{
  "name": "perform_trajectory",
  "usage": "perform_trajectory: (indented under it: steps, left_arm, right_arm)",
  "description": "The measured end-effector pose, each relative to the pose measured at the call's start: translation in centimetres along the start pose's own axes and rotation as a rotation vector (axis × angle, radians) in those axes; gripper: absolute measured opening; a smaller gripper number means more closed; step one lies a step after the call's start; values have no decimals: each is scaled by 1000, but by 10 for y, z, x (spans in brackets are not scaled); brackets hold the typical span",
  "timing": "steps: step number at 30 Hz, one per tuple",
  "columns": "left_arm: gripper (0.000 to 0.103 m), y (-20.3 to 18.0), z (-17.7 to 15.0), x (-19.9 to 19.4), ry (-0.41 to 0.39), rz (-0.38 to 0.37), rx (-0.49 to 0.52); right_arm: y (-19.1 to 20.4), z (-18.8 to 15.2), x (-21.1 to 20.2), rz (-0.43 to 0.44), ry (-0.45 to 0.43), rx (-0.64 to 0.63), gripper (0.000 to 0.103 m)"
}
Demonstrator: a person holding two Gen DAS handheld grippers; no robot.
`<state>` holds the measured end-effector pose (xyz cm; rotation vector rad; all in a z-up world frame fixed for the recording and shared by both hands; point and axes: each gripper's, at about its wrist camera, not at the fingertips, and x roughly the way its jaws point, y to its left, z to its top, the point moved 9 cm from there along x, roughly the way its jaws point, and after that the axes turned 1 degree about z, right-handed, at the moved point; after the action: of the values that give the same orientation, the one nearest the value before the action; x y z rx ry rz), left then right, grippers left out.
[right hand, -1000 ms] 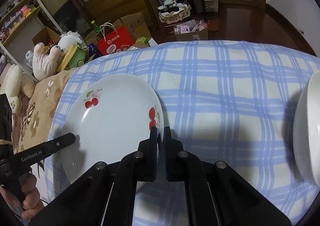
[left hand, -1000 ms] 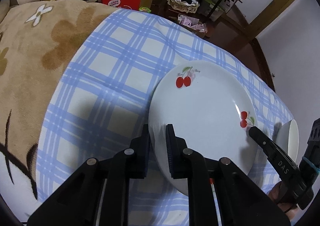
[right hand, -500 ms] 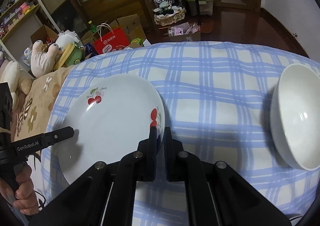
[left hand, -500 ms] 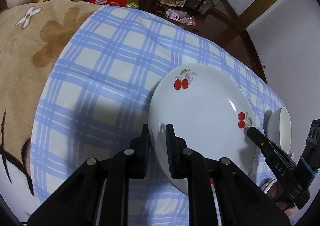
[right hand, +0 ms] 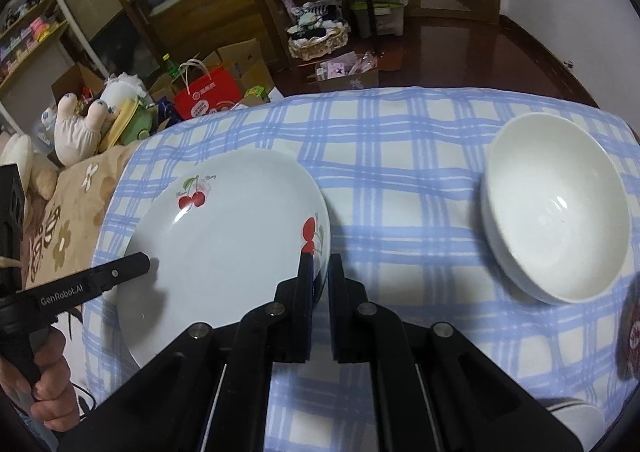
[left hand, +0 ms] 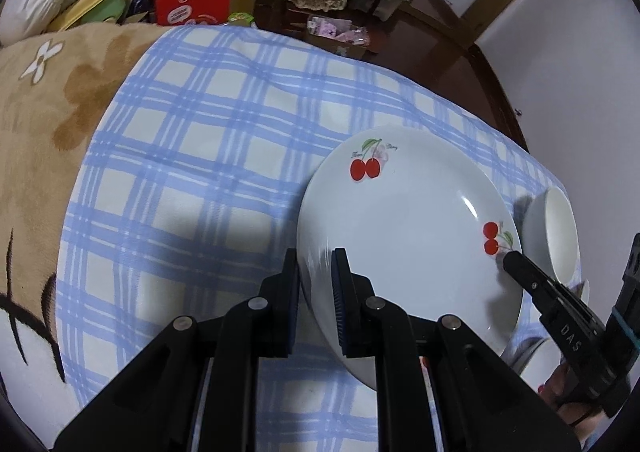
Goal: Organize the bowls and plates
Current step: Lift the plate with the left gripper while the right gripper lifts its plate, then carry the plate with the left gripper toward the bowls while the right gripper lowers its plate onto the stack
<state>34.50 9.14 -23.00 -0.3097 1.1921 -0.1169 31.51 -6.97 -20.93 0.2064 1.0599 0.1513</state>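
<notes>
A white plate with red cherries [left hand: 408, 236] [right hand: 232, 244] is held above the blue checked cloth [left hand: 208, 156] [right hand: 400, 180]. My left gripper [left hand: 314, 264] is shut on the plate's left rim. My right gripper [right hand: 319, 268] is shut on its right rim, by the cherry print. A white bowl [right hand: 556, 208] stands upright on the cloth to the right of the plate; in the left wrist view the bowl [left hand: 556, 232] shows past the plate's far edge.
A brown flowered blanket [left hand: 44, 100] lies left of the cloth. A red paper bag [right hand: 208, 96], boxes and soft toys [right hand: 80, 128] stand on the floor beyond the far edge. Shelves and a basket [right hand: 320, 40] are further back.
Both grippers have lifted and pulled back with the plate between them. The white bowl has come fully into the right wrist view.
</notes>
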Motion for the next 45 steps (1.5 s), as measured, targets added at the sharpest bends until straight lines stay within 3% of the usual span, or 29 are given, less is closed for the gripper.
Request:
perform_trajectory:
  steps: [12, 21, 36, 45]
  left_arm:
    - [15, -35, -15, -26, -17, -49, 67]
    - [15, -72, -49, -35, -16, -63, 128]
    - [15, -138, -113, -85, -60, -114, 284]
    - [15, -169, -142, -93, -79, -99, 367]
  right_arm:
    - [-23, -15, -43, 5, -47, 69, 7]
    - [-54, -38, -82, -24, -68, 106, 7]
    - [-96, -87, -164, -88, -156, 149, 7]
    - [-119, -118, -191, -105, -177, 187, 8]
